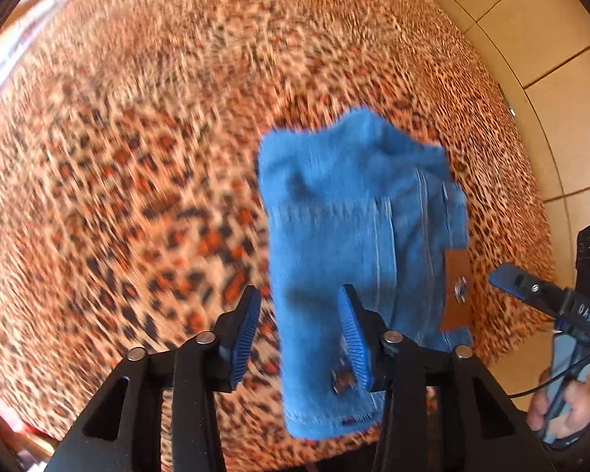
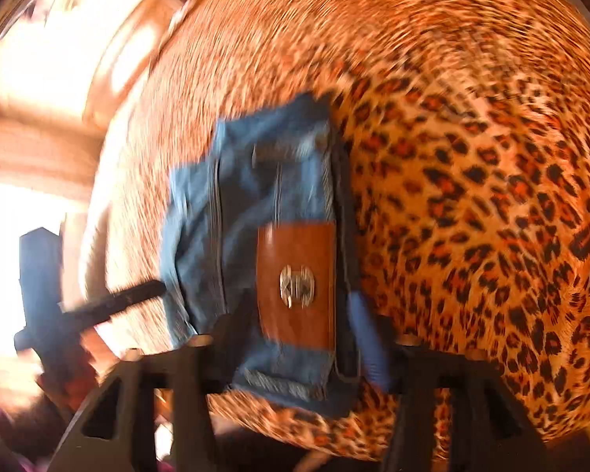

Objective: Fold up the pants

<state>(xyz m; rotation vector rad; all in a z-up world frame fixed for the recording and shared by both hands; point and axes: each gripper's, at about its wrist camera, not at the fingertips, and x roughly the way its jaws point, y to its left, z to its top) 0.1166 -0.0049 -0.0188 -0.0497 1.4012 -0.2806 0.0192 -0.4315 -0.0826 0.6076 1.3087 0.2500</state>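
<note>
The pants (image 1: 358,259) lie folded into a compact blue denim bundle on a bed covered with a leopard-print blanket (image 1: 137,157), near the edge closest to the cameras. A brown leather patch (image 2: 295,279) with a metal emblem faces up on the top layer, along the waistband side. The left gripper (image 1: 301,338) points steeply down over the bundle with its jaws partly apart; one blue ribbed pad sits over the blanket beside the denim, the other over the denim, and neither pad presses on cloth, so it holds nothing. The right gripper (image 2: 299,350) stands with its jaws wide apart, one to each side of the patch end of the bundle; the view is blurred, but no pad appears to clamp the fabric. In the left wrist view the right gripper shows at the right edge, gripped by a hand (image 1: 562,413), just beside the bundle. Tiled floor (image 1: 562,39) lies beyond the bed.
</note>
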